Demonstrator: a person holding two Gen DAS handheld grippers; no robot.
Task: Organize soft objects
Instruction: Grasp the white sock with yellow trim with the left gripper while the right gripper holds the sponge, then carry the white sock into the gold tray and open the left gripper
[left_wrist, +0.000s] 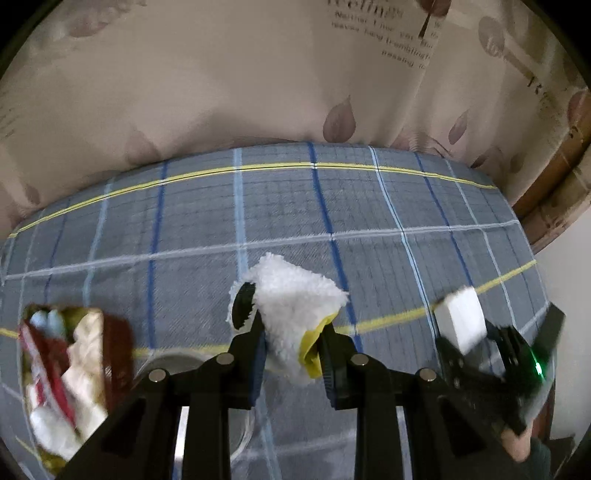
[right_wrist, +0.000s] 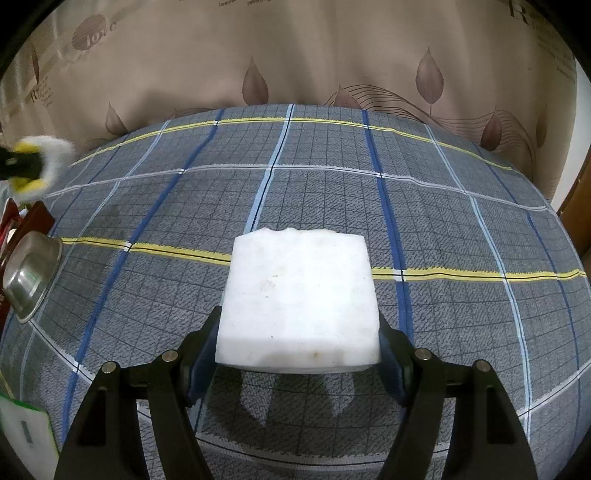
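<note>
Black jaws of the left gripper (left_wrist: 291, 345) fill the bottom of the left wrist view, drawn in narrow and pinching a fluffy white cloth with a yellow edge (left_wrist: 295, 306); the pile bulges out above the pads and the yellow trim is crushed against the right-hand finger, so the grip sits low on the cloth and leaves most of it free to flop. Just under those fingers a shiny metal bowl (left_wrist: 173, 360) shows, partly hidden, and I cannot tell what, if anything, is in it. To the left, blurred, stands a dark red box (left_wrist: 118, 347) stuffed with crumpled white and red-and-white wrappers or cloths (left_wrist: 81, 354); it looks like the collecting place for the soft things, though that is a judgement. In the right wrist view the right gripper (right_wrist: 297, 354) stands at a middling width with its blue pads against both sides of a white foam block (right_wrist: 299, 295), held clear of the bed, as its shadow on the cover below suggests; the side-on hold keeps the block level and barely squashes it. The same bowl appears at that view's left edge and looks empty from there. Farther out, both views show the blue-grey checked bedcover (right_wrist: 461, 229) with its yellow stripes, bare between the two held pieces. Beyond the far edge hangs a beige curtain printed with leaves and lettering (right_wrist: 295, 55). Both soft items are thus in the air, neither yet put away.
</note>
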